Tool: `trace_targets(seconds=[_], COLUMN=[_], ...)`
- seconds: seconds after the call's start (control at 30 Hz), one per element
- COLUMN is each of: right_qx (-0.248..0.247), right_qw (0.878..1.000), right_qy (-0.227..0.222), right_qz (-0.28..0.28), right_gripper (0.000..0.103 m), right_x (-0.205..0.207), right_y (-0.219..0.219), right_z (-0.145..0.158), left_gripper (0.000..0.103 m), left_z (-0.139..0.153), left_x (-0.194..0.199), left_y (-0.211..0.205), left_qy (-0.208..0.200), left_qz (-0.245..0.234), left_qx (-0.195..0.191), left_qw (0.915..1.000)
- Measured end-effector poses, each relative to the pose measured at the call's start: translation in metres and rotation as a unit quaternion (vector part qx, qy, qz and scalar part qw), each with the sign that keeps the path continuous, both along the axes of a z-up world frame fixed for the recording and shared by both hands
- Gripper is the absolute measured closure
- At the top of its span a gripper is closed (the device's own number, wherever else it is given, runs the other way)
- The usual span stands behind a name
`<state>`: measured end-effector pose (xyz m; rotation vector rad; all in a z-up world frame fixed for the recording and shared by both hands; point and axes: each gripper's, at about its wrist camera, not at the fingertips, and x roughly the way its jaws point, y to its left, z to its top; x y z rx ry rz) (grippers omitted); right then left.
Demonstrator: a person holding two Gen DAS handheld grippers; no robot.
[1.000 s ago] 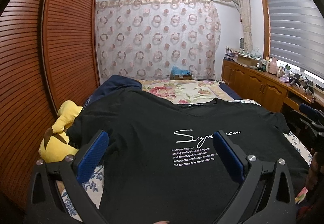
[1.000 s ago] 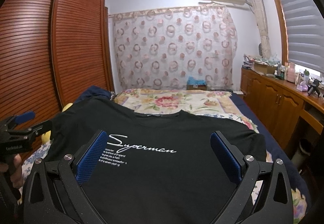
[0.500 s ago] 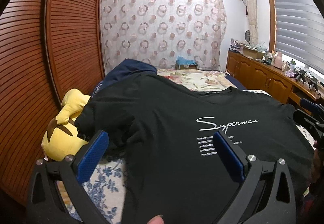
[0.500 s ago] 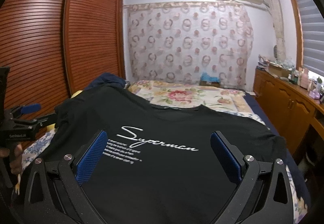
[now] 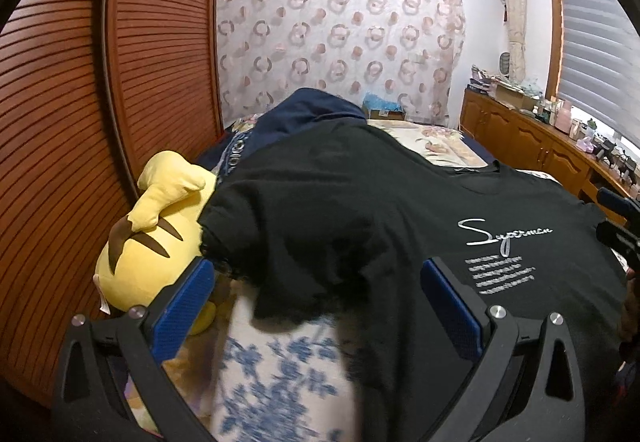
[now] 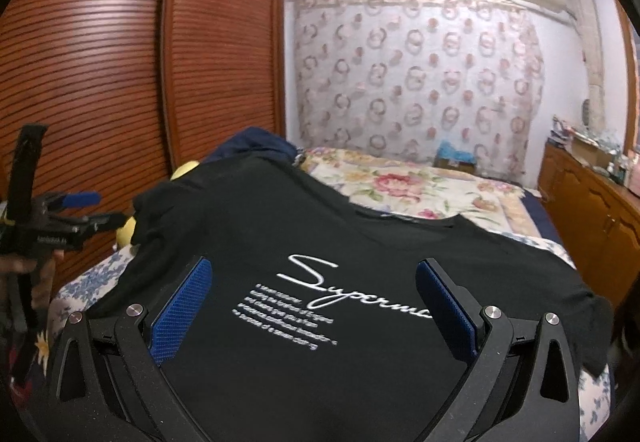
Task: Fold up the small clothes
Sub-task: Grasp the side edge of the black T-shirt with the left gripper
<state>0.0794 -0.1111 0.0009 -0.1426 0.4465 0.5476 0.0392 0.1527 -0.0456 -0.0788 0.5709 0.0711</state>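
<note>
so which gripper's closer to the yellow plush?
Left. The left gripper hangs open right beside the yellow plush, near the black t-shirt's sleeve. The right gripper is open over the shirt's print, farther off.

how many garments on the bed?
2. Black tee spread flat across the near end of the bed; navy garment bunched behind its left shoulder, by the yellow plush. More may lie hidden under them.
</note>
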Motion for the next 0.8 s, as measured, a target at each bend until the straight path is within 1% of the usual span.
trace_targets(seconds=[0.07, 0.13, 0.27, 0.33, 0.4, 0.47, 0.5, 0.57, 0.6, 0.63, 0.8], right_qx=[-0.003, -0.005, -0.004, -0.004, -0.003, -0.003, -0.003, -0.005, -0.006, -0.005, -0.006], right_qw=[1.0, 1.0, 0.999, 0.999, 0.999, 0.999, 0.999, 0.999, 0.999, 0.999, 0.999], right_qy=[0.006, 0.013, 0.025, 0.029, 0.032, 0.034, 0.035, 0.035, 0.034, 0.033, 0.036], right_qz=[0.008, 0.015, 0.026, 0.029, 0.032, 0.034, 0.036, 0.037, 0.037, 0.037, 0.038], right_gripper=[0.0, 0.0, 0.0, 0.0, 0.0, 0.0, 0.0, 0.0, 0.0, 0.0, 0.0], right_x=[0.005, 0.009, 0.014, 0.013, 0.011, 0.009, 0.009, 0.008, 0.007, 0.006, 0.005], right_y=[0.007, 0.013, 0.021, 0.022, 0.022, 0.021, 0.022, 0.022, 0.021, 0.02, 0.022], right_z=[-0.004, -0.006, -0.012, -0.014, -0.015, -0.017, -0.017, -0.018, -0.018, -0.019, -0.019], left_gripper=[0.0, 0.004, 0.009, 0.018, 0.02, 0.03, 0.038, 0.042, 0.05, 0.055, 0.065], left_z=[-0.001, -0.003, -0.005, -0.007, -0.008, -0.011, -0.012, -0.017, -0.018, -0.021, -0.027], left_x=[0.006, 0.013, 0.025, 0.034, 0.042, 0.05, 0.052, 0.058, 0.058, 0.059, 0.06], left_y=[0.011, 0.021, 0.04, 0.048, 0.056, 0.066, 0.069, 0.076, 0.078, 0.079, 0.081], left_qy=[0.005, 0.011, 0.02, 0.027, 0.031, 0.037, 0.041, 0.055, 0.058, 0.062, 0.071], left_qz=[-0.001, -0.003, -0.009, -0.01, -0.005, 0.002, 0.006, 0.014, 0.014, 0.015, 0.017], left_qx=[-0.005, -0.014, -0.044, -0.056, -0.066, -0.078, -0.08, -0.084, -0.085, -0.084, -0.082], left_qw=[1.0, 0.9998, 0.9988, 0.998, 0.9974, 0.9963, 0.9959, 0.9948, 0.9946, 0.9944, 0.994])
